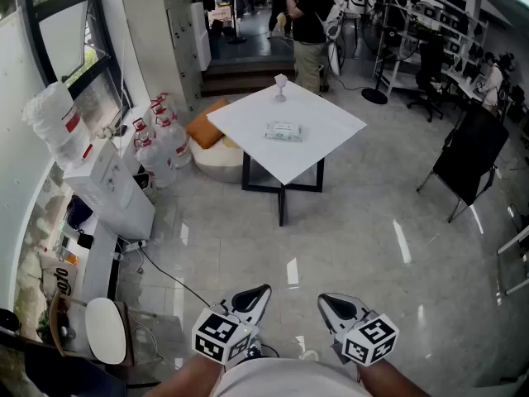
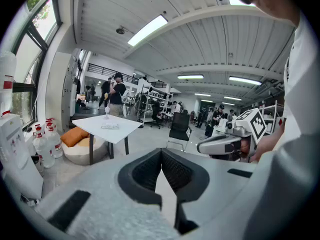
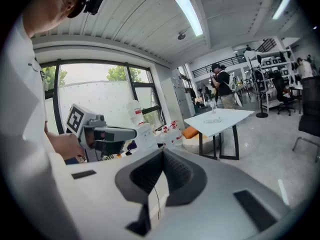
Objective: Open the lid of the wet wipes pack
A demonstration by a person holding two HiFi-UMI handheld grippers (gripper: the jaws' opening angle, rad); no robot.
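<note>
Jaws on both tools are pressed together with nothing between them. The left gripper [image 1: 261, 291] sits at seven o'clock in the head view and the right gripper [image 1: 325, 299] at five o'clock, both low by the person's body and tipped a little downward. At twelve o'clock from them, well apart across the floor [image 1: 355, 238], the wet wipes pack [image 1: 284, 131] lies flat near the middle of a white table [image 1: 331, 126]. It looks like a soft film pouch, so I judge it light, squashy and apt to slide or buckle on the smooth top. Its lid is too small to make out from here. If it is the usual stiff flap, the free lip is the place to pinch, with the other gripper pinning the pouch's end so it does not lift. By count there are two grippers, one pack and one table. One small stemmed cup [image 1: 281, 85] stands at twelve o'clock of the pack. At nine o'clock of the table sit one orange cushion [image 1: 202, 129] and a cluster of water jugs [image 1: 161, 135] whose number I cannot tell.
</note>
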